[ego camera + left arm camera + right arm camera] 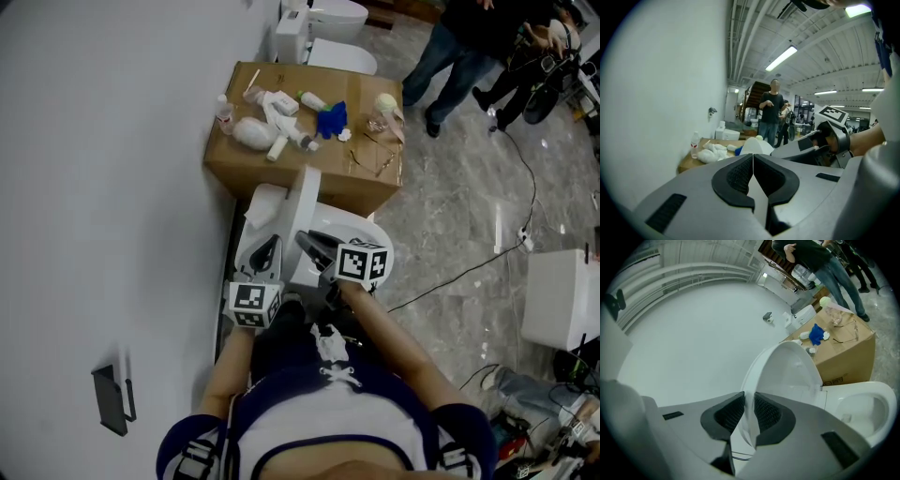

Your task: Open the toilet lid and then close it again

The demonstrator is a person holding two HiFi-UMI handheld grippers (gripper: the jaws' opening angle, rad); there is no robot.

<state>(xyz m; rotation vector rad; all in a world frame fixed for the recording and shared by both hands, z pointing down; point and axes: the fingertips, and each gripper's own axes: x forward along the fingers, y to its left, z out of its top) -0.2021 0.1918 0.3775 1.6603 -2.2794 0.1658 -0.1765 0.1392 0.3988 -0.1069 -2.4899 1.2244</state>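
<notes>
The white toilet (367, 232) stands against the wall on the left, its bowl (865, 411) uncovered. Its lid (303, 217) is raised, standing nearly upright. My right gripper (316, 247) is shut on the lid's rim, and in the right gripper view the lid (787, 369) runs up from between the pads of that gripper (749, 405). My left gripper (267, 255) hovers just left of the lid, over the toilet's wall side. It is shut with nothing in it (753, 159). From there the lid's top (757, 145) and the right gripper (825, 140) show ahead.
A cardboard box (366, 178) behind the toilet carries bottles, white rolls and a blue item (331, 119). A second toilet (328, 37) stands beyond it. People (459, 47) stand at the back right. A cable (469, 267) crosses the floor and a white box (562, 300) sits at the right.
</notes>
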